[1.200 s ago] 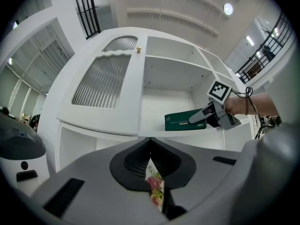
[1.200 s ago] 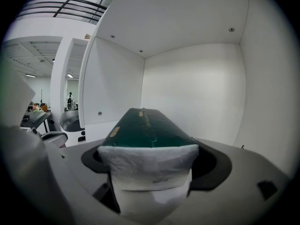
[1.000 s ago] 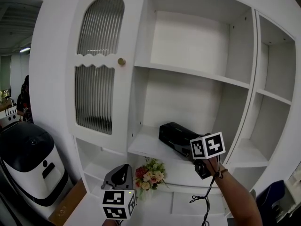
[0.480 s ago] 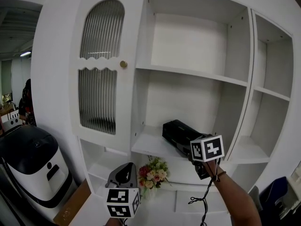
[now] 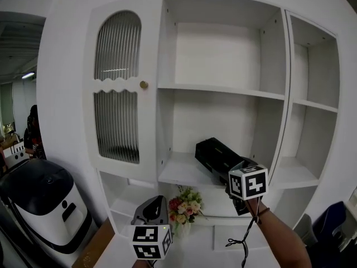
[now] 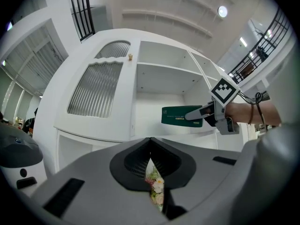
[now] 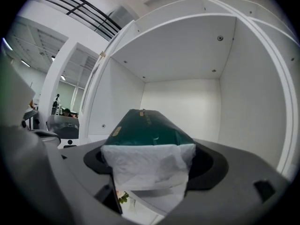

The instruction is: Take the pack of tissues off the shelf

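The pack of tissues (image 5: 214, 156) is dark green with a white end. It sticks out level from the middle compartment, just above the white shelf (image 5: 177, 175). My right gripper (image 5: 227, 170) is shut on the pack's near end. In the right gripper view the white end (image 7: 146, 164) is pinched between the jaws and the green body (image 7: 145, 128) points into the compartment. The left gripper view shows the pack (image 6: 180, 116) in the air, with the right gripper (image 6: 199, 115) holding it. My left gripper (image 5: 154, 207) hangs low and shut, holding nothing.
A small bunch of flowers (image 5: 184, 203) stands on the lower shelf, straight ahead of the left gripper. A cabinet door with ribbed glass (image 5: 116, 88) closes the left compartment. A black and white appliance (image 5: 40, 199) stands on the floor at left. The upper compartments hold nothing.
My right gripper has risen a little with the pack in it and swung slightly. The left gripper has hardly moved.
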`<state>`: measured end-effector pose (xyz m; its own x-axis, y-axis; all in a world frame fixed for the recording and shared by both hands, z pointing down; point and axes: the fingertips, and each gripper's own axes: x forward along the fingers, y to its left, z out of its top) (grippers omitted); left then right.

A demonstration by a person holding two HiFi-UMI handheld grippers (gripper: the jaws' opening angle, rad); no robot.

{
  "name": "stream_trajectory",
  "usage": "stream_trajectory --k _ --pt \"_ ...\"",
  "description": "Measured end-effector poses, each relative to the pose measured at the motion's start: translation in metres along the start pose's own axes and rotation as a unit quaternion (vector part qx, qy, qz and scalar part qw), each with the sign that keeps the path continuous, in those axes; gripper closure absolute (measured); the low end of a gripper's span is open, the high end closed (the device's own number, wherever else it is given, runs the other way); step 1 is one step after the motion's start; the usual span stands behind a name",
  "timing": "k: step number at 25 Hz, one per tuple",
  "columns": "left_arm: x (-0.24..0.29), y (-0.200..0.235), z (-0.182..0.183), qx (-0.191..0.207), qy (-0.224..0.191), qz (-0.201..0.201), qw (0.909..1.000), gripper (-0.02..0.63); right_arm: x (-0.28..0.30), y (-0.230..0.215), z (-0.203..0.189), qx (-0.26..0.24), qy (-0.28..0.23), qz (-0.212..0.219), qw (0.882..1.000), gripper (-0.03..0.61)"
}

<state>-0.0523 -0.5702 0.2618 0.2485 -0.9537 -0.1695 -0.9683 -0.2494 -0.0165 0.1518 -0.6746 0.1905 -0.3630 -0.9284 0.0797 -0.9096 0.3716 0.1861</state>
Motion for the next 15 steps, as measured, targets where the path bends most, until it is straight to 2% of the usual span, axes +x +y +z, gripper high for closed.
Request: stream_trajectory --k 6,15 --pt "-0.006 -0.014 0.008 0.008 -0.004 -0.022 0.9997 0.600 -0.037 0.010 0.011 -0.020 -0.047 -0.022 0.998 0.150" --pt "-0.019 -0.039 0.010 0.012 -0.003 -0.061 0.9981 0.600 -0.106 0.022 0.001 0.025 -0.093 -0.043 0.994 0.153"
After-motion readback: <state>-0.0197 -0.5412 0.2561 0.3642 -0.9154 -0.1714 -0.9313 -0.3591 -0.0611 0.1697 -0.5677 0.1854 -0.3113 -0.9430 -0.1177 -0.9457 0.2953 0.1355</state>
